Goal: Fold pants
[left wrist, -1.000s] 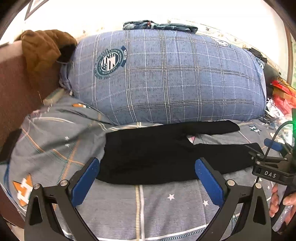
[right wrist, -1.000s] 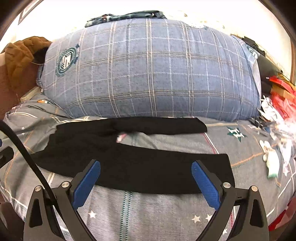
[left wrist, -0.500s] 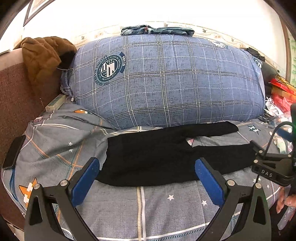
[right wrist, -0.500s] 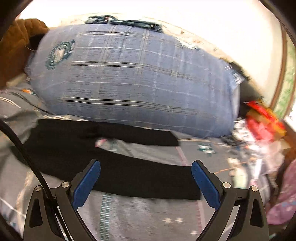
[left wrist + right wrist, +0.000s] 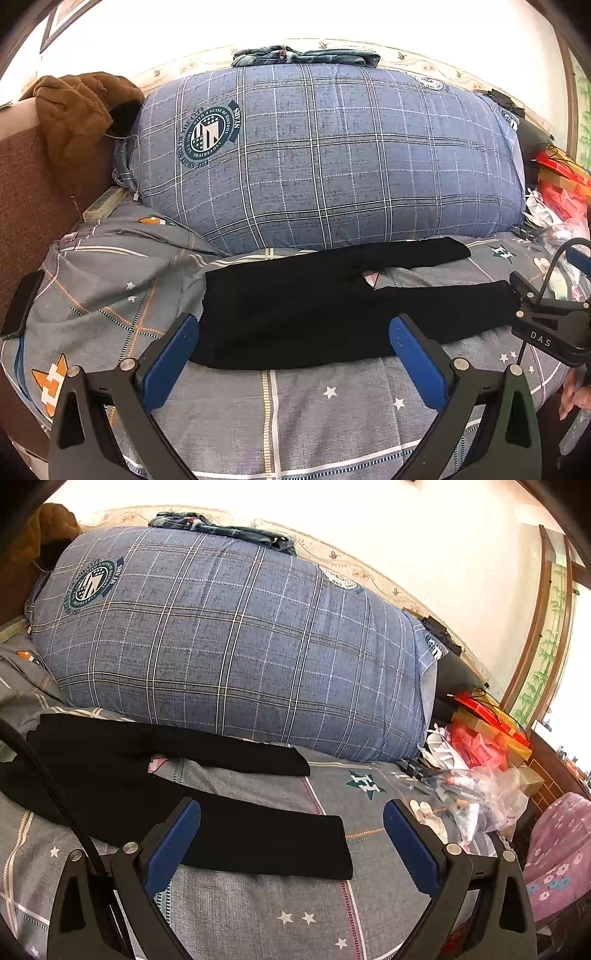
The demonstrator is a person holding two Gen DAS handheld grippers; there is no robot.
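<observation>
Pants (image 5: pixel 306 314), black and unfolded, lay flat across the bed (image 5: pixel 295 413) on its grey star-print cover, the waist toward the bed's left end and the two legs spread apart toward the right; the farther leg ran along the foot of a big blue plaid pillow (image 5: pixel 325 155), the nearer one stretched closer to the bed's front edge, its cuff (image 5: pixel 332 849) lying flat. A brown jacket (image 5: pixel 77 110) hung over the bed's left end, folded denim (image 5: pixel 306 57) sat on top of the pillow against a pale wall, and a dark phone (image 5: pixel 20 306) rested at the left edge of the cover. At the right end of the bed lay a heap of plastic bags and red packets (image 5: pixel 476 760), with a pink flowered cloth (image 5: pixel 557 849) lower at the right. The left gripper (image 5: pixel 293 354) hovered above the front of the bed with its blue pads spread wide, holding nothing, the waist half of the pants seen between them. The right gripper (image 5: pixel 291 834) was likewise wide apart and empty, above the nearer leg's cuff without touching it
</observation>
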